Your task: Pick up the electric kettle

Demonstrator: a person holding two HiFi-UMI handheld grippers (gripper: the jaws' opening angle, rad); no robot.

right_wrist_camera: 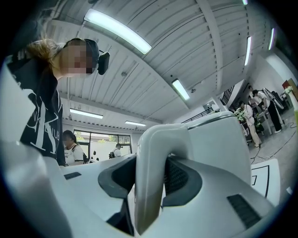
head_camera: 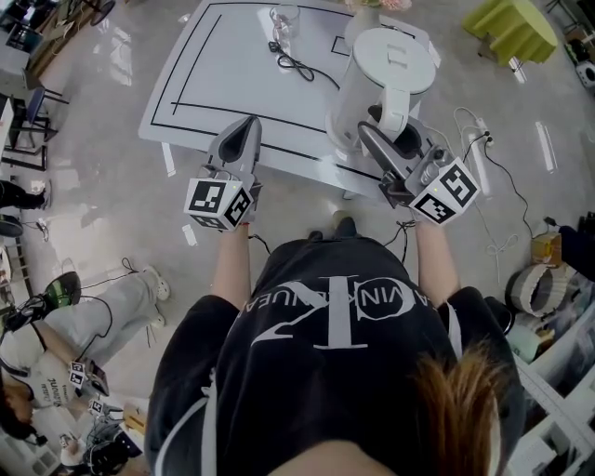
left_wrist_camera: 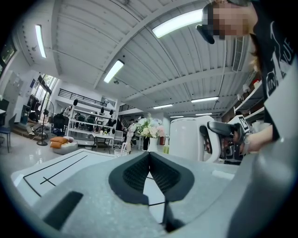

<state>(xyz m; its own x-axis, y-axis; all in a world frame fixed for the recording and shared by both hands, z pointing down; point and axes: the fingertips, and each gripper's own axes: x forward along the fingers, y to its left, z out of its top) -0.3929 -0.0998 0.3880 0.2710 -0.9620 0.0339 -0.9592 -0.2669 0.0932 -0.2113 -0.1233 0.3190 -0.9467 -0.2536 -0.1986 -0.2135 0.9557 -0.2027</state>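
Observation:
A white electric kettle point(head_camera: 372, 84) stands upright at the near right corner of the white table point(head_camera: 214, 84). My right gripper point(head_camera: 389, 139) is shut on its curved handle point(head_camera: 398, 104). In the right gripper view the handle point(right_wrist_camera: 150, 186) runs up between the two dark pads, which press on it from both sides, with the kettle body point(right_wrist_camera: 223, 148) behind. Whether the kettle's base rests on the table is hidden. My left gripper point(head_camera: 245, 130) hovers over the table's near edge, left of the kettle, shut on nothing. From the left gripper view the kettle point(left_wrist_camera: 186, 137) shows to the right.
A glass point(head_camera: 284, 20), a black cable point(head_camera: 299, 65) and a vase of flowers point(head_camera: 364, 17) are at the table's far side. Cables and a power strip point(head_camera: 476, 125) lie on the floor right of the table. A person sits on the floor point(head_camera: 84, 325) at lower left.

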